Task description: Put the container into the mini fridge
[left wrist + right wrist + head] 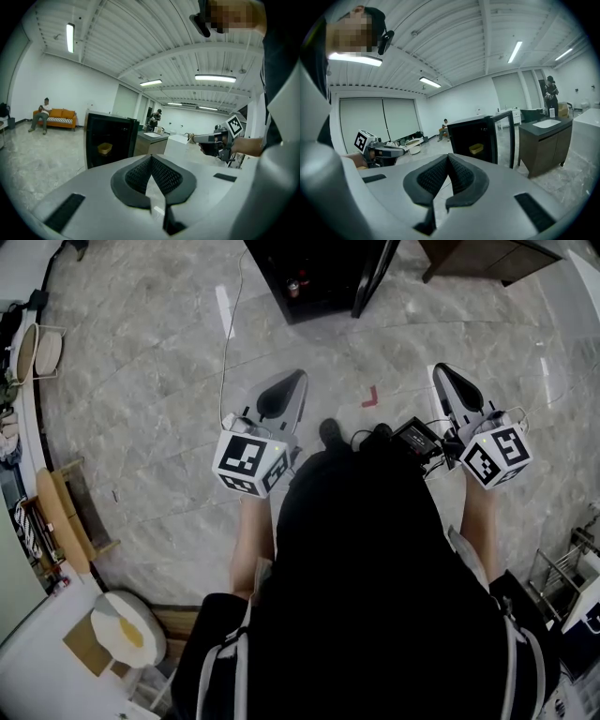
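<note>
Grey marbled floor (169, 427), filling the head view, was crossed by pale reflected light strips. The mini fridge (314, 282), a black cabinet, was seen at twelve o'clock in the head view, ahead of both claws and well apart from them; its door (373, 277) was swung open towards one o'clock. The same mini fridge (110, 140) was shown with its dark interior exposed in the left gripper view, and again (478, 136) in the right gripper view, where the glass-fronted door (506, 136) was seen standing open at its three o'clock side.

The left claw (296, 379) was held above the floor at ten o'clock from the person's dark-clothed body and pointed towards one o'clock. Its jaws (151, 157) were shown clenched tip to tip, with nothing held between them. The right claw (442, 373) was held at two o'clock and pointed towards eleven o'clock. It was likewise clenched (448, 157) and empty.

The container (105, 148), a small yellow tub, was seen resting inside the mini fridge, apart from both claws; it was confirmed there (476, 149) by the right gripper view. A small red mark (370, 397) was seen on the floor between the two claws.
</note>
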A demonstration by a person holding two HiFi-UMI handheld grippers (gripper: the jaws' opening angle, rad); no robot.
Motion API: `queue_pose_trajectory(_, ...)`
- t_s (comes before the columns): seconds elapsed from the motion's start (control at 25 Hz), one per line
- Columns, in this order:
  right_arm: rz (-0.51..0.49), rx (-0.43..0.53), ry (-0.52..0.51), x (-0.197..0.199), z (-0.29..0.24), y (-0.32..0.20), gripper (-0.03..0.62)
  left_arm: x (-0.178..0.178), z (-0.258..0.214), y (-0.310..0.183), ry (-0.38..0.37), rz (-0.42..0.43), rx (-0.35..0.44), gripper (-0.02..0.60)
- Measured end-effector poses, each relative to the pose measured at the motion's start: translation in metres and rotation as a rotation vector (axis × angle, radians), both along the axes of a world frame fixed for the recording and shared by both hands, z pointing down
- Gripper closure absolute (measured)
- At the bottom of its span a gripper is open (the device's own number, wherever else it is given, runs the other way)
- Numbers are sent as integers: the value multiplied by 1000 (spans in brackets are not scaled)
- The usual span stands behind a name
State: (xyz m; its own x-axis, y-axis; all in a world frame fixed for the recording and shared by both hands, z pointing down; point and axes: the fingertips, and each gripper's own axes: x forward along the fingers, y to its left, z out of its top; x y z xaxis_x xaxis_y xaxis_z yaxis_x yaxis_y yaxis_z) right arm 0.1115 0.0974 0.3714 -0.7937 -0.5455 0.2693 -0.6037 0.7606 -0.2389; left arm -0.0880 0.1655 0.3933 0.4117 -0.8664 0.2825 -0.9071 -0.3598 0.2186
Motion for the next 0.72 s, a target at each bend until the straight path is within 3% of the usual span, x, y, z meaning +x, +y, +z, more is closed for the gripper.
queue_pose_trajectory(0.72,-53,54,11,-7,-8,4,577,7,7,7,-3,-13,-14,548)
